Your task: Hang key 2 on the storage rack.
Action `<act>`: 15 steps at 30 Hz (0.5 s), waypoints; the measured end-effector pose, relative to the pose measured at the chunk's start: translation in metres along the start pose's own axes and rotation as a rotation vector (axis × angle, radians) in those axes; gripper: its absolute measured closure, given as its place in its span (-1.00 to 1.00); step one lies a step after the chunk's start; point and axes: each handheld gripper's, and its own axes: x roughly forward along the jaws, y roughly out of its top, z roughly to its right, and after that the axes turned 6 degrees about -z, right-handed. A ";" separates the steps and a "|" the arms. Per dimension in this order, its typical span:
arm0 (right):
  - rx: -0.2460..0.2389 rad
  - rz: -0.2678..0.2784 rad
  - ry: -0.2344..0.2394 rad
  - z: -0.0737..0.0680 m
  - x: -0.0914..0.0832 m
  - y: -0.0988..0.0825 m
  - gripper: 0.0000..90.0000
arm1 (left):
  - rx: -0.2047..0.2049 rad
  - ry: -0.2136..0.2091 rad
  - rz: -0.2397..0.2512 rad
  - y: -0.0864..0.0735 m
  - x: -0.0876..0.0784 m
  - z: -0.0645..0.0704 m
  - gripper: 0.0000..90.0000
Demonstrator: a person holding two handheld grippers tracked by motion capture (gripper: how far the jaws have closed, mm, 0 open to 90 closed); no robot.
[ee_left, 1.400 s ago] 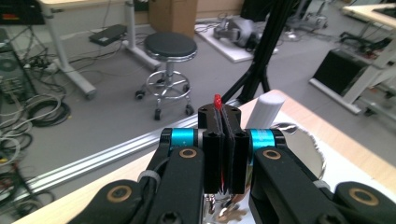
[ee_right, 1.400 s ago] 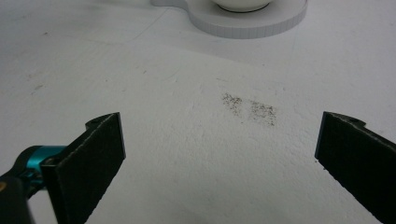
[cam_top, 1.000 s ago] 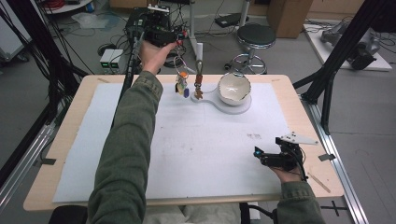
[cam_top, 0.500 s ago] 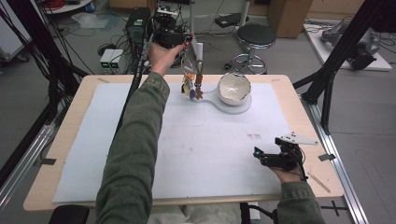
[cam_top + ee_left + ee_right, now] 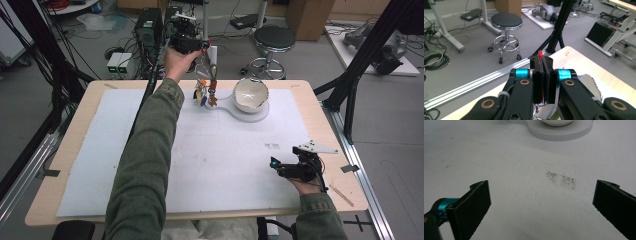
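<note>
My left gripper [image 5: 204, 46] is raised over the table's far edge, shut on a red strap [image 5: 540, 53] whose tip pokes out above the closed jaws. From it hangs a bunch of keys and small charms [image 5: 205, 91], dangling just left of a white bowl [image 5: 251, 93]. The bowl sits on a round white base [image 5: 252, 117] with a tab to the left. Near the front right of the mat, my right gripper [image 5: 274, 165] lies low and points left. Its jaws stand wide apart [image 5: 541, 202] over bare mat with nothing between them.
A white mat [image 5: 225, 155] covers most of the wooden table [image 5: 320, 105]. A black stool [image 5: 272, 37] and cables and boxes [image 5: 120, 62] stand on the floor beyond the far edge. Black frame legs [image 5: 357, 70] rise at the right.
My left gripper has shifted to the right with the hanging keys, bringing them closer to the bowl. The right gripper has stayed where it was.
</note>
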 end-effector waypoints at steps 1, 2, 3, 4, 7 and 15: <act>0.001 0.000 0.000 0.000 0.000 0.000 -0.98 | -0.004 -0.004 -0.001 -0.001 0.001 -0.001 0.95; 0.001 0.000 0.001 0.000 0.000 0.000 -0.98 | -0.008 -0.012 0.000 -0.001 0.002 -0.002 0.95; 0.000 0.000 0.000 0.000 0.000 0.000 -0.98 | -0.002 -0.012 0.000 -0.001 0.002 -0.003 0.95; 0.000 -0.001 0.001 0.000 0.000 0.000 -0.98 | 0.000 -0.012 -0.003 -0.002 0.003 -0.003 0.95; -0.002 -0.001 0.001 0.000 0.000 0.000 -0.98 | -0.009 -0.029 -0.023 -0.003 0.005 -0.005 0.95; 0.003 0.010 0.000 0.001 -0.001 0.001 -0.98 | -0.093 -0.015 -0.016 -0.007 -0.006 -0.010 0.22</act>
